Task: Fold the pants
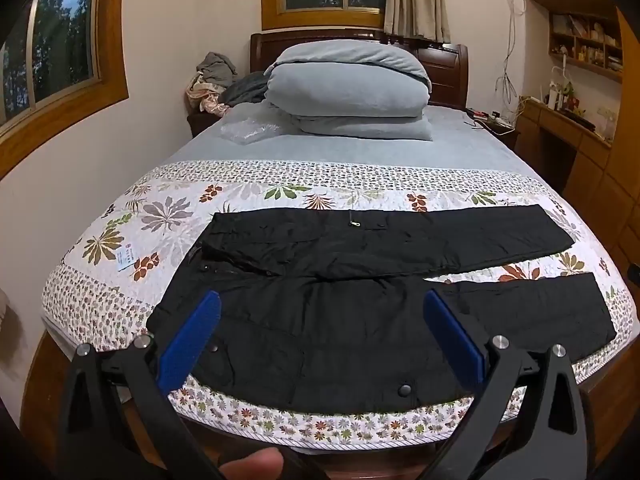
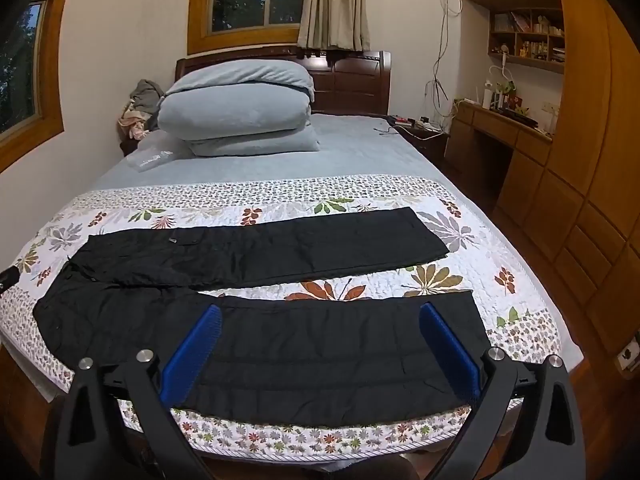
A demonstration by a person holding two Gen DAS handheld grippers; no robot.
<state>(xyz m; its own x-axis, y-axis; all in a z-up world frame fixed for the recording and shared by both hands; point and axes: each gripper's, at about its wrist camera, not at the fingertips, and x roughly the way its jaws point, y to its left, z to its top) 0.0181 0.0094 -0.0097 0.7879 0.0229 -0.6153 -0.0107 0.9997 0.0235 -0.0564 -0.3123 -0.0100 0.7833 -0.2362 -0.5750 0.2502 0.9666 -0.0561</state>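
While black pants (image 1: 320, 320) lie unfolded, left gripper (image 1: 322, 304) and right gripper (image 2: 320, 316) fingers gape wide, holding nothing.

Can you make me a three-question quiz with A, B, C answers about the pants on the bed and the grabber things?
1. Where do the pants lie?
A. on the flowered quilt
B. on the pillows
C. on the floor

2. What colour are the fingers of the right gripper?
A. red
B. blue
C. yellow

3. How does the left gripper stand?
A. shut on a pant leg
B. open, holding nothing
C. shut on the quilt

Answers: 1 A, the pants are spread flat on the quilt, legs apart. 2 B, both fingers show blue. 3 B, its fingers stand wide apart above the pants.
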